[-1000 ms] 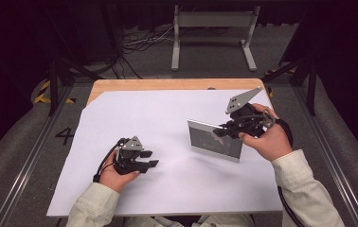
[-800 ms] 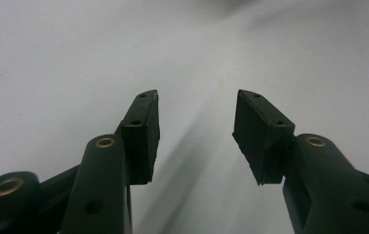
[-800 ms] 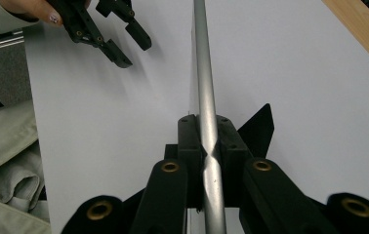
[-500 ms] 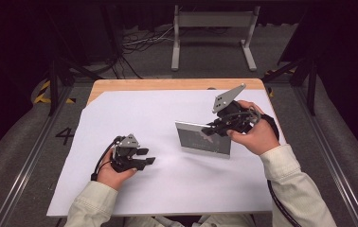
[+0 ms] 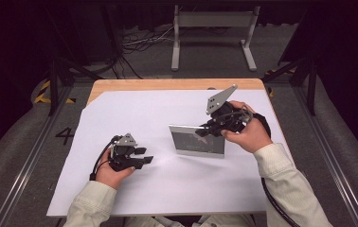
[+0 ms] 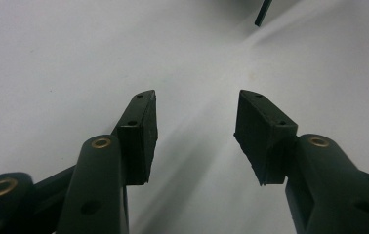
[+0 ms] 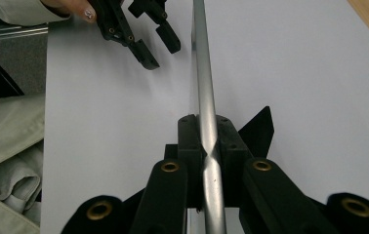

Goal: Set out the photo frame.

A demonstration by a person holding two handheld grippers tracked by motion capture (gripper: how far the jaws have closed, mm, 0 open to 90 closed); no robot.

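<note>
A flat silvery pouch (image 5: 197, 140) with a dark face hangs just above the white sheet, right of centre in the high view. My right gripper (image 5: 209, 127) is shut on its top edge; in the right gripper view the pouch (image 7: 205, 97) runs edge-on as a thin silver strip pinched between the jaws of my right gripper (image 7: 207, 146). My left gripper (image 5: 144, 156) rests low on the sheet to the pouch's left, open, with nothing between its jaws. In the left gripper view the left gripper (image 6: 196, 122) stands wide over bare white sheet, and a dark corner of the pouch (image 6: 263, 12) shows at the top.
A white sheet (image 5: 134, 113) covers most of the wooden table (image 5: 167, 84). A metal stand (image 5: 212, 21) and cables lie on the floor beyond the table. The other gripper (image 7: 146, 36) and a hand appear at the top left of the right gripper view.
My right gripper has carried the pouch leftward toward the table's middle. The left gripper has shifted slightly to the right and stayed open.
</note>
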